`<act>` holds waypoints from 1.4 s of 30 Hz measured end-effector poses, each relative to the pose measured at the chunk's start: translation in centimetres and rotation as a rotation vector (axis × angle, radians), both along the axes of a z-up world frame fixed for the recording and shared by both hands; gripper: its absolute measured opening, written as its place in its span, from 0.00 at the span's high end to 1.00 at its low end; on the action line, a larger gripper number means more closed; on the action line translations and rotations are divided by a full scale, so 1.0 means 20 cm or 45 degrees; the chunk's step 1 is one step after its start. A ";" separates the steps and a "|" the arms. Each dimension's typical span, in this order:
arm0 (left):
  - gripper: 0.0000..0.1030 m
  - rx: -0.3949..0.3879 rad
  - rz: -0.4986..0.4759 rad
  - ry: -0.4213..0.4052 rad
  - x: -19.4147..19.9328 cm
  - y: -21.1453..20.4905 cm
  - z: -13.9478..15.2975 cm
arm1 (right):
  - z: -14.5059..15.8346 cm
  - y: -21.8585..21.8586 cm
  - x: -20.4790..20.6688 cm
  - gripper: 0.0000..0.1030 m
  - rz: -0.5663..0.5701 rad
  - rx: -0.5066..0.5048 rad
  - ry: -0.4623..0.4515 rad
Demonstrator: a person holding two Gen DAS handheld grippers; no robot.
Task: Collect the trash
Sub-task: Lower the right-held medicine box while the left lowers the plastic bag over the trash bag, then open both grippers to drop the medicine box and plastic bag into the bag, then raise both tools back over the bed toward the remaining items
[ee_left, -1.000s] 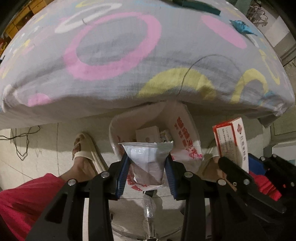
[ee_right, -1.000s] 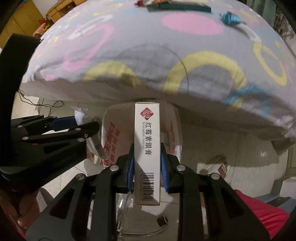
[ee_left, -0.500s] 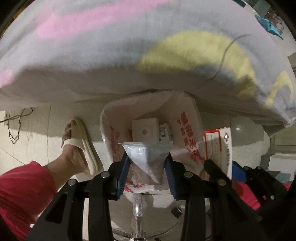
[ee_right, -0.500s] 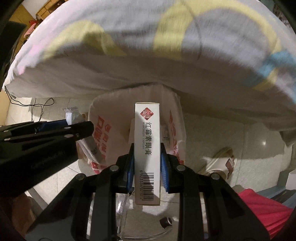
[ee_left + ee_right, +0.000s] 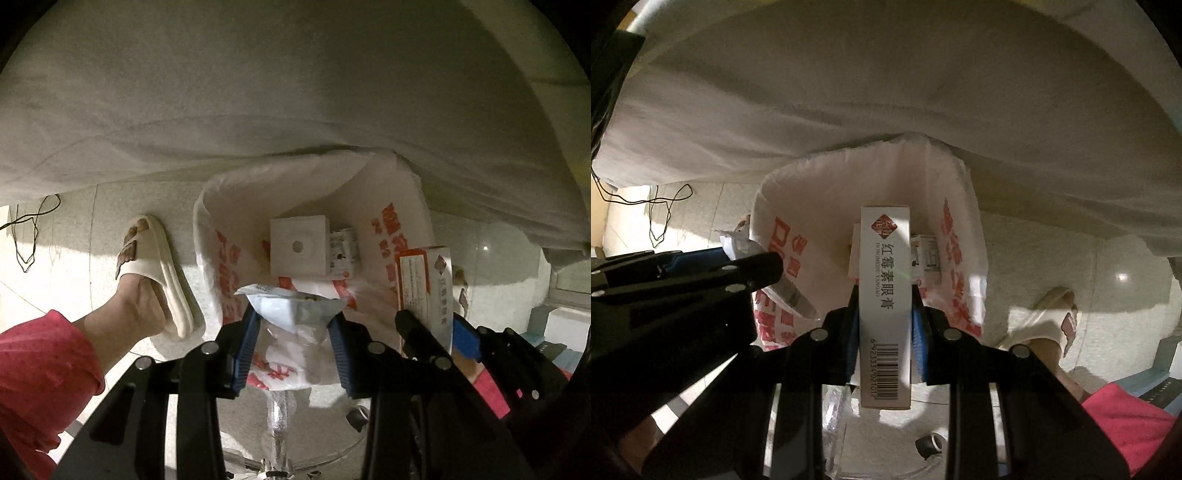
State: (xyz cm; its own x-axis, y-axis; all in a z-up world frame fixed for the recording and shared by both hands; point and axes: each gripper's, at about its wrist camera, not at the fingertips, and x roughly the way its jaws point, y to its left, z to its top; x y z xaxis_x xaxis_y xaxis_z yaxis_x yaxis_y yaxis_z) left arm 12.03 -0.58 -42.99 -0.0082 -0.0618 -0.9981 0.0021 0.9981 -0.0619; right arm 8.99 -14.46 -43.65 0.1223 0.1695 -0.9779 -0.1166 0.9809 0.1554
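Now your left gripper (image 5: 293, 332) pinches the wrapper (image 5: 295, 310) and your right gripper (image 5: 885, 325) squeezes the box (image 5: 885, 295), both above the open bag (image 5: 820, 206), ready to drop in

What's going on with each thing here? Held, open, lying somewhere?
left gripper: shut on plastic wrapper.
right gripper: shut on ointment box.
trash bag: open, on the floor.
white box: lying inside the bag.
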 end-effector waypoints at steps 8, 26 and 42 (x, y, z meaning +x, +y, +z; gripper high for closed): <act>0.64 0.007 0.000 0.034 0.02 0.01 -0.06 | -0.03 0.03 0.01 0.76 0.011 0.010 0.015; 0.30 0.083 -0.019 -0.029 -0.03 0.03 0.00 | 0.04 0.02 -0.01 0.39 0.009 0.024 0.020; 0.18 0.035 -0.237 -0.280 -0.15 0.10 0.86 | 0.90 -0.03 -0.26 0.13 0.158 -0.077 -0.337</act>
